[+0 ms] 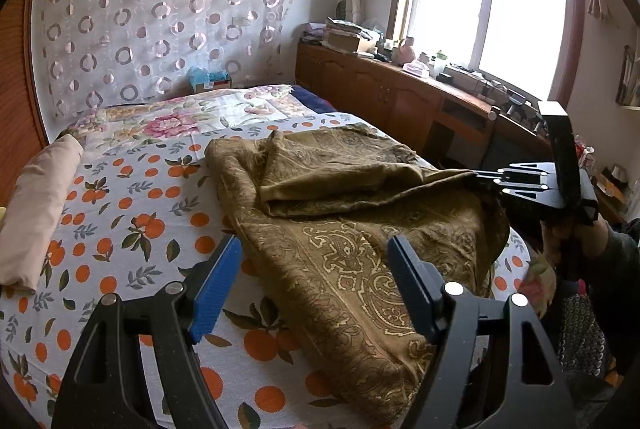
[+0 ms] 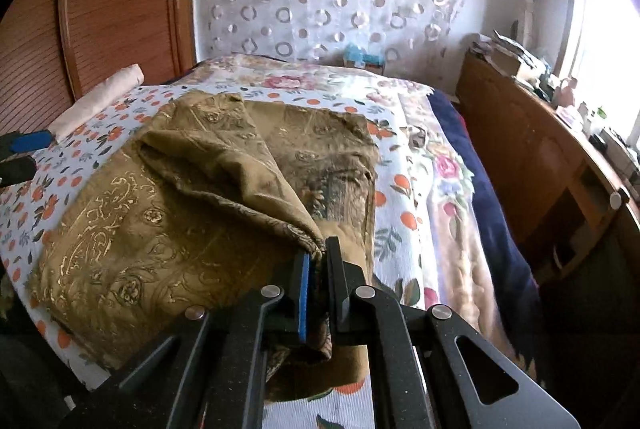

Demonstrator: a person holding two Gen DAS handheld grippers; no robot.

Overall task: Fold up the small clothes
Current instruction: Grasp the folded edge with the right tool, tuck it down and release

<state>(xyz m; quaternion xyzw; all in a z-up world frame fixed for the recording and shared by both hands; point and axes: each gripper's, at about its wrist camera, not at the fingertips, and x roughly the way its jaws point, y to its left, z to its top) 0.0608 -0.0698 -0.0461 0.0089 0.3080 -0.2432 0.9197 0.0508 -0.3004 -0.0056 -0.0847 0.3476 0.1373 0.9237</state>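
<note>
Our right hand-held gripper pinches the cloth's edge above the bed; our left hand-held gripper hovers wide, empty.

**Daylight From a Blown-Out Window**

Daylight poured through the window, overexposed to white glare. The bed was evenly lit and sharp. Fisheye bending curved both views, corners fell black, and the right wrist view's near edge sat in shadow.

No legible text, label, brand, number or sign is showing in either view; items on the distant sideboard are appearing too small to read.
</note>
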